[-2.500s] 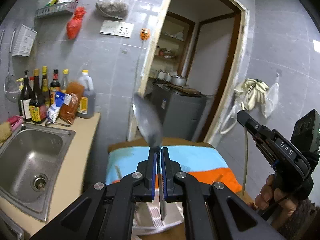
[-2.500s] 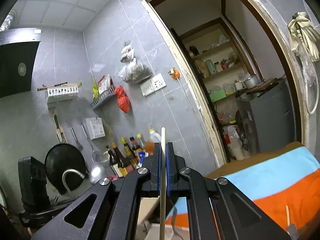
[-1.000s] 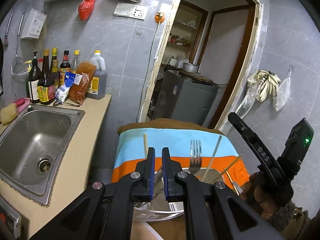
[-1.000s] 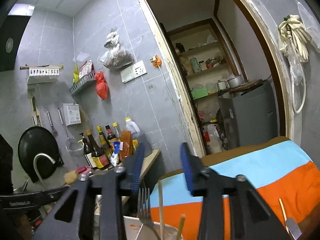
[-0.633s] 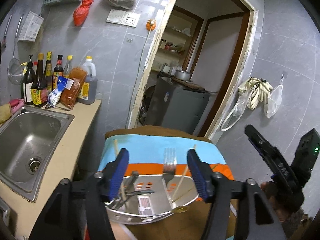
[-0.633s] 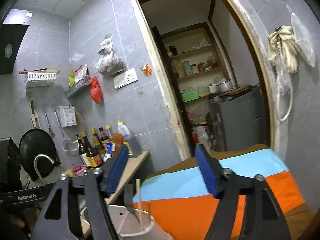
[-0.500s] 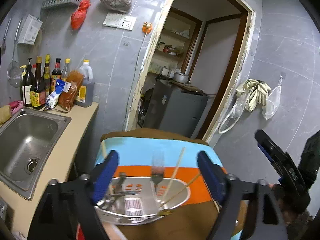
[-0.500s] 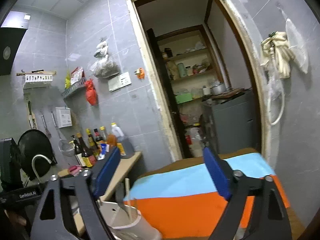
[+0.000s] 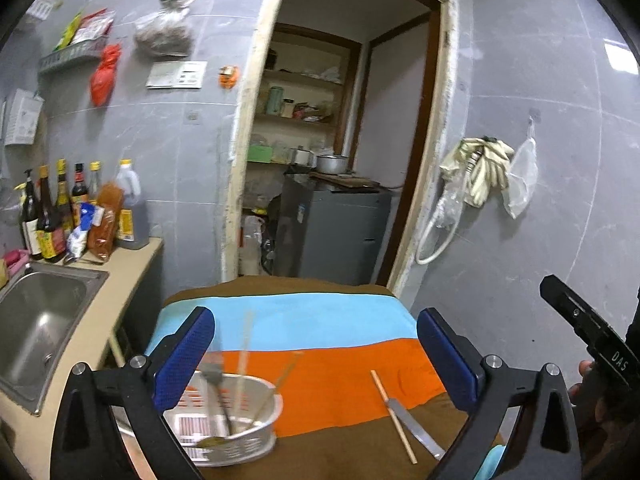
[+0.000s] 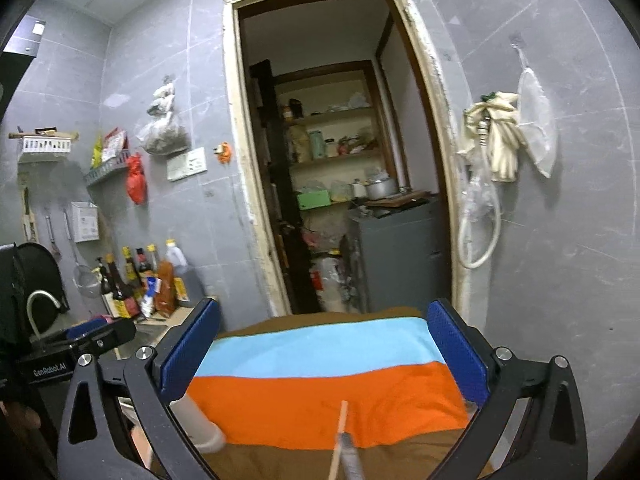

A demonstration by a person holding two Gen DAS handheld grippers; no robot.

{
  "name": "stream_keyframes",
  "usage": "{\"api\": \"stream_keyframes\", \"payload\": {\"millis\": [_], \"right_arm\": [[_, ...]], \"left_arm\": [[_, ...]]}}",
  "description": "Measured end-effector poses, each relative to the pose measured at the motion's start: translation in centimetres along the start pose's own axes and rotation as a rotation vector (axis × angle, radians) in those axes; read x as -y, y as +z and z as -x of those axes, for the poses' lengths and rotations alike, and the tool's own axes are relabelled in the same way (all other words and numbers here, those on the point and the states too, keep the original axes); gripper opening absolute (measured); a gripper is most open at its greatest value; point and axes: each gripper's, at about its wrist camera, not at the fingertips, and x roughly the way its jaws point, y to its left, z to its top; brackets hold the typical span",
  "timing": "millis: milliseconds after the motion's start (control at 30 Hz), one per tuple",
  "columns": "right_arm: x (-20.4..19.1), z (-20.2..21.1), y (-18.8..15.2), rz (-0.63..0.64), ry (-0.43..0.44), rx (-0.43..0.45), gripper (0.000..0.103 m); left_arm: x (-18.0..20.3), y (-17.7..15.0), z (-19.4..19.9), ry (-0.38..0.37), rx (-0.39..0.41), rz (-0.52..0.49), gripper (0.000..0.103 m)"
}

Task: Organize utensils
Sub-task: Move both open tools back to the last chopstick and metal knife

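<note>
Blue-orange-brown striped cloth point(image 9: 320, 344), white slotted basket point(image 9: 256, 436), blue-padded black tongs point(image 9: 316, 354)

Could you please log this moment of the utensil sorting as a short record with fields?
surface: striped cloth
basket: white, at the cloth's left, holding a fork and chopsticks
loose items: one chopstick and a metal utensil lying together on the cloth
left gripper: jaws opening, nothing between them
right gripper: jaws opening, nothing between them
</note>
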Motion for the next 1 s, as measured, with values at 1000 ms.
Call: {"api": "stream_keyframes", "payload": {"millis": [1000], "right_arm": [[10.6,-5.5,-13.1,0.031,-0.009,-0.385,0.101]], "left_arm": [[7.3,-10.4,-9.8,-0.014,-0.281,-0.029,0.102]]}}
